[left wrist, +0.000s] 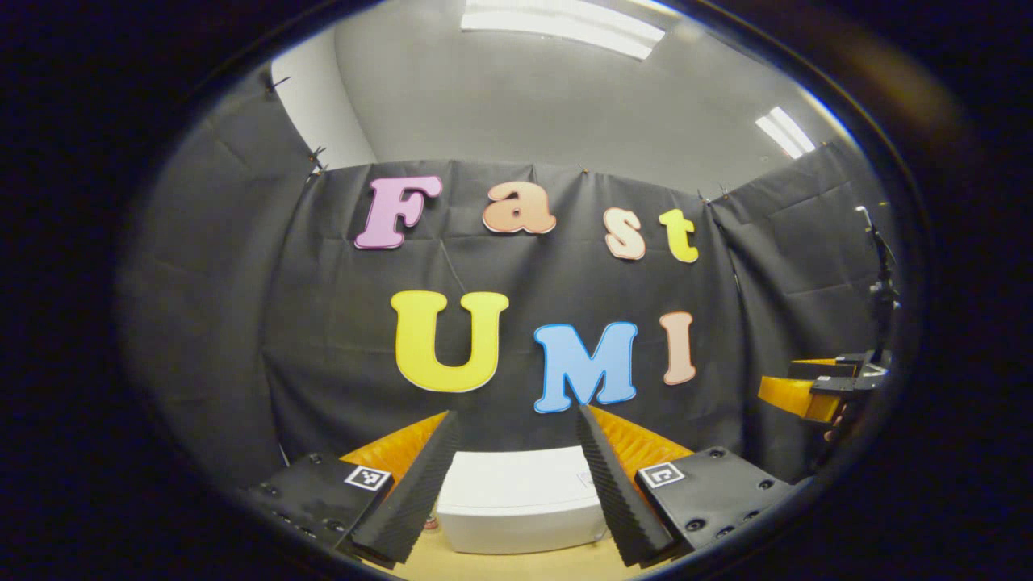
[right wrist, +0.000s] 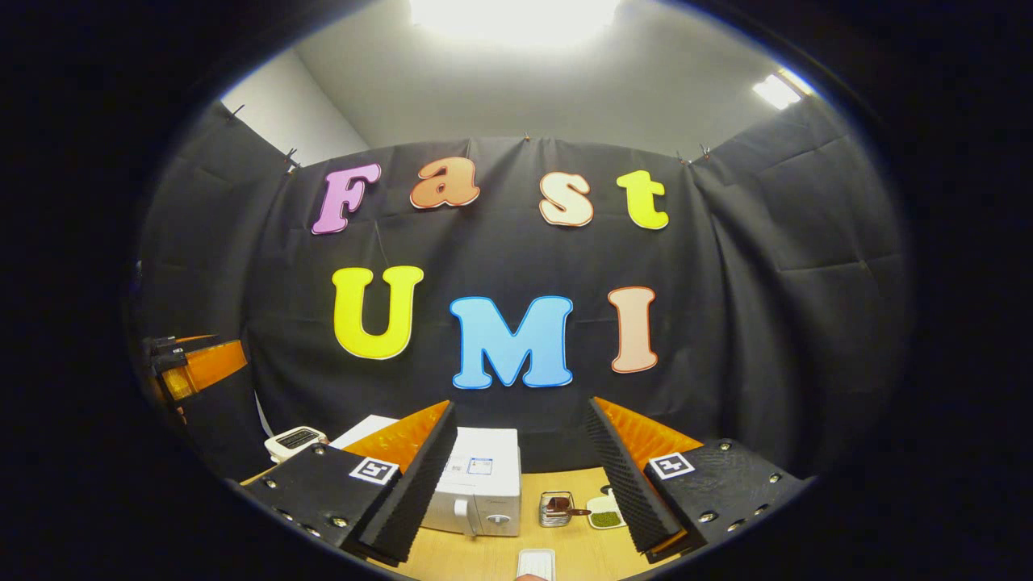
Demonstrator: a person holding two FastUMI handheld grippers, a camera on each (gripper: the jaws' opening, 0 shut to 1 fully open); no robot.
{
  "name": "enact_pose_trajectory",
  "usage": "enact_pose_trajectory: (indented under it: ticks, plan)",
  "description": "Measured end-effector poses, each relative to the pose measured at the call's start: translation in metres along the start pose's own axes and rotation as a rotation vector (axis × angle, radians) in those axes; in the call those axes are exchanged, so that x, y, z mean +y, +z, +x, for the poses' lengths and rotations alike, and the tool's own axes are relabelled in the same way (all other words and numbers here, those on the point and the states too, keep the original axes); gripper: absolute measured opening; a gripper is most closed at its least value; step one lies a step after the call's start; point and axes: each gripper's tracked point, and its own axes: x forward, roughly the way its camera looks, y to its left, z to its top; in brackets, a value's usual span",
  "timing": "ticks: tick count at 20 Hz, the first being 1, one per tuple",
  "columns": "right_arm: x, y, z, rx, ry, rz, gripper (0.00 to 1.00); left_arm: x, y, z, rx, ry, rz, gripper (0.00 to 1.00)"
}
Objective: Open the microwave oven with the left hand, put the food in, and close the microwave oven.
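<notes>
Both grippers raised and empty; nothing of the task looks begun.

The left gripper point(left wrist: 516, 484) and right gripper point(right wrist: 520, 476) hold their fingers spread, grasping nothing. Beyond them, the microwave point(right wrist: 476, 484) sits closed on the table point(right wrist: 484, 557), long axis running away toward the wall, door and handle facing near. A small tray point(right wrist: 537, 562) lies nearest; whether it holds the food, I cannot tell. Opening, loading and closing all remain.
</notes>
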Motion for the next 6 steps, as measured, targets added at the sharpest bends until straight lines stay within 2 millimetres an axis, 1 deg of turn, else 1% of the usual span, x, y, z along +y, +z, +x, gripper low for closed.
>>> enact_pose_trajectory:
  ticks: [3, 5, 6]
  plan:
    - [0.013, 0.007, -0.011, -0.005, -0.014, -0.026, 0.97, -0.004, -0.002, -0.016, 0.007, -0.06, -0.019, 0.96]
    - [0.022, 0.011, -0.017, -0.01, -0.012, -0.026, 0.97, 0.003, 0.001, -0.021, -0.002, -0.069, -0.022, 0.95]
    - [0.025, 0.013, -0.019, -0.011, -0.011, -0.024, 0.92, 0.006, -0.001, -0.025, 0.002, -0.063, -0.015, 0.96]
